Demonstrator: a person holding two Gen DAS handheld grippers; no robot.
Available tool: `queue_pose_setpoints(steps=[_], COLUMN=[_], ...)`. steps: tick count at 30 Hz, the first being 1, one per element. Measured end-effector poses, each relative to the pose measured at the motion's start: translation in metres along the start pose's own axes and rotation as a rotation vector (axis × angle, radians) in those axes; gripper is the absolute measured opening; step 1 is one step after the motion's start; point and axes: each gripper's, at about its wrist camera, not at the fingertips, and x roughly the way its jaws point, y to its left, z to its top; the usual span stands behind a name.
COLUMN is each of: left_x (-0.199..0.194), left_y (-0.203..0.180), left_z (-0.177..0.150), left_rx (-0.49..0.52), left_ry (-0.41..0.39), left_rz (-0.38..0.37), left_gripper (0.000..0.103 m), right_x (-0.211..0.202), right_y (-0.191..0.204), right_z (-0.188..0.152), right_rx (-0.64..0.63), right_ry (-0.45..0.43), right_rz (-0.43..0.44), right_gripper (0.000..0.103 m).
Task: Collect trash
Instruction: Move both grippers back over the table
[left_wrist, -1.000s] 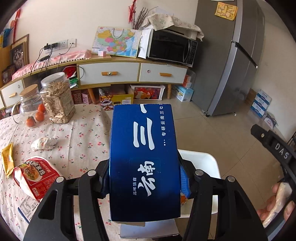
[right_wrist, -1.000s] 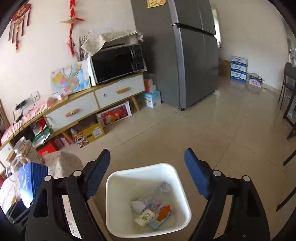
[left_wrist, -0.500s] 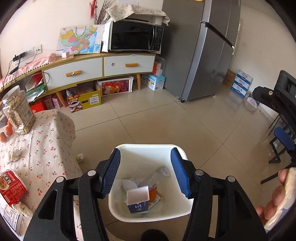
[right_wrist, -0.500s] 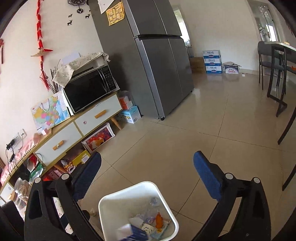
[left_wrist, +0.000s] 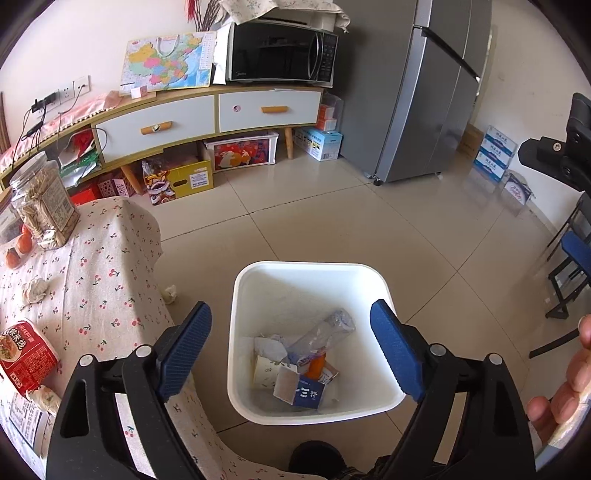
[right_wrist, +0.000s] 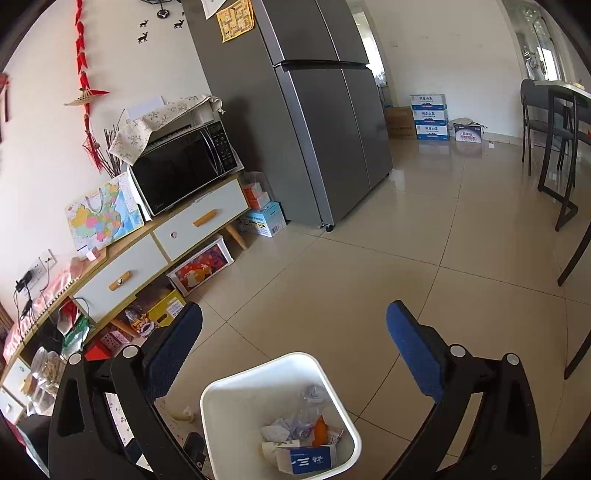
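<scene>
- The left tongs (left_wrist: 291, 332) hang over the white trash bin (left_wrist: 258, 273), and the jaws are wide apart with nothing between them. They have just been opening.
- The blue box (left_wrist: 304, 392) lies at the bottom of the bin, tipped on its side, one end flap open.
- Next to the box in the bin are a clear plastic bottle (left_wrist: 325, 332), a bit of orange wrapper (left_wrist: 317, 366), a small pale carton (left_wrist: 266, 371) and some crumpled paper (left_wrist: 271, 345).
- The right tongs (right_wrist: 295, 347) are also wide apart and hold nothing. They point at the tiled floor just past the bin (right_wrist: 236, 384); the jaws have just been opening a little more.
- From the right side you can see the blue box (right_wrist: 308, 459) in the bin too, close to the near wall.
- The bin stands on the floor, just beside the bench (left_wrist: 103, 266) with the cherry cloth.
- More trash lies on the bench: a red food packet (left_wrist: 26, 356) near the edge and a crumpled tissue (left_wrist: 34, 290) further in.
- A clear jar (left_wrist: 44, 205) full of pale sticks stands at the far end of the bench, with small orange fruits (left_wrist: 16, 249) just beside it.
- One more crumpled paper ball (left_wrist: 170, 293) lies on the floor between the bench and the bin.
- A person's fingers (left_wrist: 561, 380) show at the right edge of the left view.
</scene>
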Motion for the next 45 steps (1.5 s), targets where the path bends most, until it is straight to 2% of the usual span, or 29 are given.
queue_pose_setpoints(steps=[1, 7, 28, 37, 45], left_x=[-0.001, -0.004, -0.045, -0.064, -0.08], left_y=[0.004, 0.034, 0.174, 0.247, 0.331], left_z=[-0.001, -0.005, -0.011, -0.026, -0.043], left_rx=[-0.005, -0.035, -0.236, -0.312, -0.41], left_ry=[0.0, 0.008, -0.063, -0.046, -0.019], left_rz=[0.014, 0.077, 0.275, 0.4, 0.522], left_gripper=[0.091, 0.092, 0.092, 0.092, 0.092], right_x=[0.001, 0.001, -0.013, -0.031, -0.045], right_y=[0.004, 0.031, 0.153, 0.216, 0.263], right_z=[-0.001, -0.014, -0.081, -0.117, -0.151], right_rx=[-0.013, -0.113, -0.525, -0.648, -0.737], right_ry=[0.007, 0.037, 0.013, 0.014, 0.036], right_rz=[0.002, 0.031, 0.062, 0.159, 0.234], right_gripper=[0.096, 0.096, 0.096, 0.096, 0.096])
